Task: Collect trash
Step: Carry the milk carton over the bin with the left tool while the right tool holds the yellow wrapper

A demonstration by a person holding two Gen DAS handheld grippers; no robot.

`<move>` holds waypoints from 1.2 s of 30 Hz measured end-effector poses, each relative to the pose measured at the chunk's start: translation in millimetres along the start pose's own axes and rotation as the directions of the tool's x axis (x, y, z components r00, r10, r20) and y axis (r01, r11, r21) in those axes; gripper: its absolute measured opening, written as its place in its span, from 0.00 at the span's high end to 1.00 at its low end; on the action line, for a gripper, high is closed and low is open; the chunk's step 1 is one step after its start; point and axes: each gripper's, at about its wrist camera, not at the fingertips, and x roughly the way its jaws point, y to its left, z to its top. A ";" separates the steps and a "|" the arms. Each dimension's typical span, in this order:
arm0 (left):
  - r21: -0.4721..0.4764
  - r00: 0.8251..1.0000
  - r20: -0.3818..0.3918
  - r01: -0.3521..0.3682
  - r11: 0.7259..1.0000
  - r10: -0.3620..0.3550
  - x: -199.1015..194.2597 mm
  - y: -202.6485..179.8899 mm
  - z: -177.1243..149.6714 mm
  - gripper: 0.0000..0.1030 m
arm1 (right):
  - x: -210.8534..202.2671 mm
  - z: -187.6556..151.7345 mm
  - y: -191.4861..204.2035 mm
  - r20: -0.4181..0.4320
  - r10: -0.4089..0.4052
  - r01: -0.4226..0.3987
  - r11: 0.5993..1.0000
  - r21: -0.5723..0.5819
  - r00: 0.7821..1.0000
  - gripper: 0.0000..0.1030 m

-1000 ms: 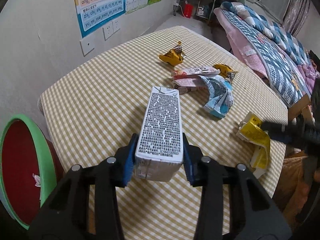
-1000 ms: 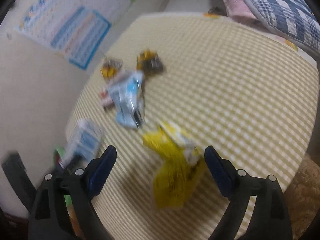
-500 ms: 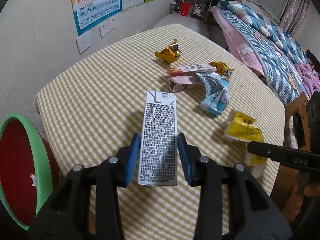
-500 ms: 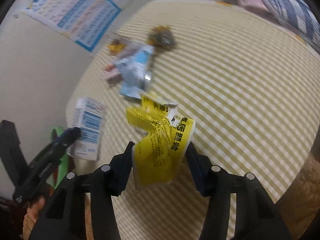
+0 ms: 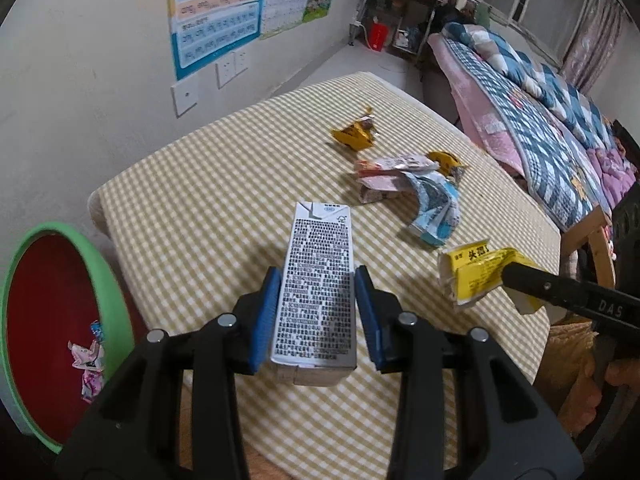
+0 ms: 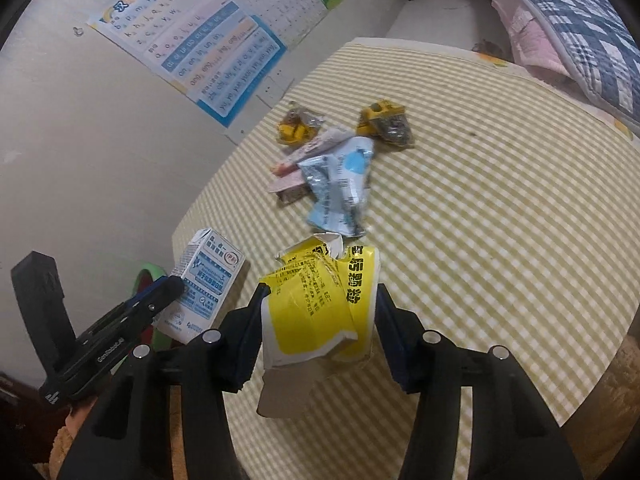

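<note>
Raised carton [image 5: 316,292], wrappers [image 5: 89,360] in bin [image 5: 116,292]

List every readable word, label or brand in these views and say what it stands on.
"DAS": side of the right tool.
"GenRobot.AI": side of the left tool.
"ang eng ing ong": orange row of the wall poster; its other rows are too blurred to quote.
Carton: dense fine print, too small to read.
Yellow wrapper: bold black Chinese characters, creased and not surely readable.
</note>
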 end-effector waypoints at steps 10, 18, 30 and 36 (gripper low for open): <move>-0.076 0.998 -0.003 -0.057 0.995 0.057 -13.7 44.2 -13.1 0.64 | 6.0 -11.3 45.9 -0.020 0.040 -0.041 0.998 -0.055 0.999 0.51; -0.095 0.998 0.014 -0.061 0.994 0.062 -24.6 61.6 -19.5 0.64 | 21.4 -25.2 82.0 -0.067 0.049 -0.057 0.990 -0.130 0.997 0.51; -0.113 1.000 0.017 -0.021 0.993 0.023 -33.1 68.1 -27.7 0.56 | -1.0 -21.7 55.8 0.005 0.004 -0.003 0.997 -0.073 1.000 0.50; -0.090 1.000 -0.019 -0.016 0.996 0.014 -15.9 60.7 -27.4 0.50 | 6.3 -18.4 50.4 -0.014 -0.006 0.005 0.998 -0.057 1.000 0.50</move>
